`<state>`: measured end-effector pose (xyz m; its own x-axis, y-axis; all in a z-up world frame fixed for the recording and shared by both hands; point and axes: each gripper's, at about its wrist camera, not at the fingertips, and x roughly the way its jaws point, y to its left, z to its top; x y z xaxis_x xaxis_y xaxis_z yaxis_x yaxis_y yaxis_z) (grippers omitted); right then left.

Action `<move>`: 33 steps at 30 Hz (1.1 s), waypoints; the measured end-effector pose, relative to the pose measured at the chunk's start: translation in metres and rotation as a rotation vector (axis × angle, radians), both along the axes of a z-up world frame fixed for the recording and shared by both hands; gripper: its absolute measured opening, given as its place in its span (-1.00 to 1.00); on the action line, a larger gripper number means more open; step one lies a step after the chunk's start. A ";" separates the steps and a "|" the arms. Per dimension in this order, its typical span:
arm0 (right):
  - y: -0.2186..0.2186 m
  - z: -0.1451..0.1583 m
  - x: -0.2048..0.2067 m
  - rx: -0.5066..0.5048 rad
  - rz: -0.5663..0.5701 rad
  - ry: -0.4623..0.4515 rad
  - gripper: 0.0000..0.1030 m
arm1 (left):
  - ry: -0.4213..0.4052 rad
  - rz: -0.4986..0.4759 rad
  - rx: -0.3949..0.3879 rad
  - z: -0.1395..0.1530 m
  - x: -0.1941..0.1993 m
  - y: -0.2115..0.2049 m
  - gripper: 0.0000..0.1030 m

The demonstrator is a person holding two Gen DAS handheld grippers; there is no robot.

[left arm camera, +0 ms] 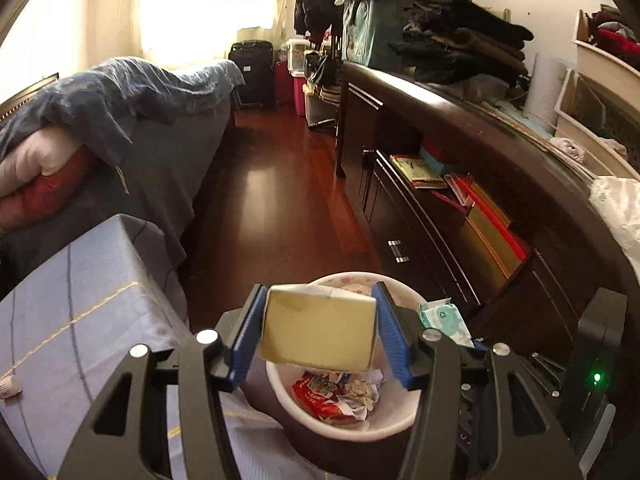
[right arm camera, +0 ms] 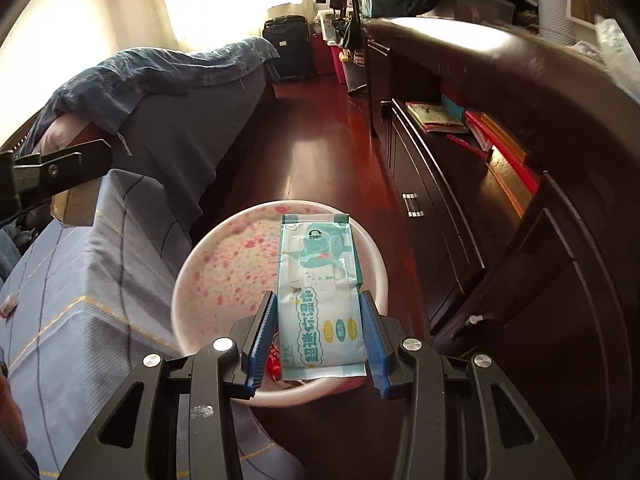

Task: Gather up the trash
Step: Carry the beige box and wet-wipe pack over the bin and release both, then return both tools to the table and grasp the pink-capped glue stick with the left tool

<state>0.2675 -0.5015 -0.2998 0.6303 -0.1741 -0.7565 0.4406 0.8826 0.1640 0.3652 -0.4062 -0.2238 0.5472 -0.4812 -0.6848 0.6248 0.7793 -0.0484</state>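
Wet-wipe pack (right arm camera: 322, 300): long axis running away from my camera, "open" tab at the far end, poised over the pink flowered bin (right arm camera: 224, 264). My right hand-held gripper (right arm camera: 318, 336) is clenched on its near end. Cardboard box (left arm camera: 318, 330): long axis across the fingers, above the same bin (left arm camera: 348, 426). My left hand-held gripper (left arm camera: 318, 338) flanks it; grip uncertain, so I cannot tell. Bin holds crumpled wrappers (left arm camera: 340, 394), beside the bed (left arm camera: 80, 320).

Pale yellow carton (left arm camera: 318, 330), teal-white wipes pack (right arm camera: 322, 304), pink-flowered white bin (right arm camera: 224, 268).
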 end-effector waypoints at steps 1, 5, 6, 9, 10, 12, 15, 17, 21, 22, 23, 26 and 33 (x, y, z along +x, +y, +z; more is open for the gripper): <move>-0.001 -0.003 0.004 0.001 0.003 0.006 -0.18 | 0.010 -0.003 0.000 -0.004 0.003 -0.003 0.22; 0.000 -0.012 0.015 -0.023 0.015 0.013 -0.11 | 0.018 0.006 -0.021 -0.012 0.013 -0.006 0.49; 0.000 -0.014 0.017 -0.035 0.014 0.016 0.05 | 0.017 0.007 -0.025 -0.012 0.013 -0.005 0.57; 0.004 -0.016 0.018 -0.054 0.009 0.018 0.12 | 0.007 0.006 -0.037 -0.009 0.012 -0.006 0.64; 0.004 -0.017 0.018 -0.051 0.010 0.018 0.12 | 0.003 0.006 -0.037 -0.007 0.012 -0.005 0.65; 0.004 -0.016 0.016 -0.047 0.009 0.017 0.13 | -0.002 0.010 -0.041 -0.003 0.011 -0.003 0.67; 0.005 -0.012 0.012 -0.052 0.004 0.013 0.16 | -0.002 0.025 -0.052 0.003 0.008 0.004 0.68; 0.006 -0.007 0.010 -0.061 0.003 0.008 0.17 | -0.008 0.039 -0.058 0.008 0.005 0.013 0.73; 0.015 0.009 -0.002 -0.064 0.007 -0.016 0.25 | -0.053 0.088 -0.045 0.020 -0.004 0.036 0.82; 0.020 0.015 -0.007 -0.062 0.013 -0.027 0.29 | -0.063 0.101 -0.039 0.022 -0.006 0.042 0.83; 0.024 0.018 -0.009 -0.061 0.017 -0.034 0.31 | -0.078 0.128 -0.029 0.025 -0.009 0.053 0.86; 0.040 0.030 -0.017 -0.062 0.042 -0.055 0.33 | -0.082 0.184 -0.033 0.032 -0.011 0.082 0.89; 0.091 0.050 -0.023 -0.052 0.148 -0.082 0.37 | -0.075 0.355 -0.030 0.037 -0.001 0.169 0.93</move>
<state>0.2444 -0.4105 -0.2498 0.7115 -0.1127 -0.6936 0.2922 0.9451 0.1461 0.3642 -0.2367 -0.1863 0.7321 -0.2714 -0.6248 0.3184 0.9472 -0.0384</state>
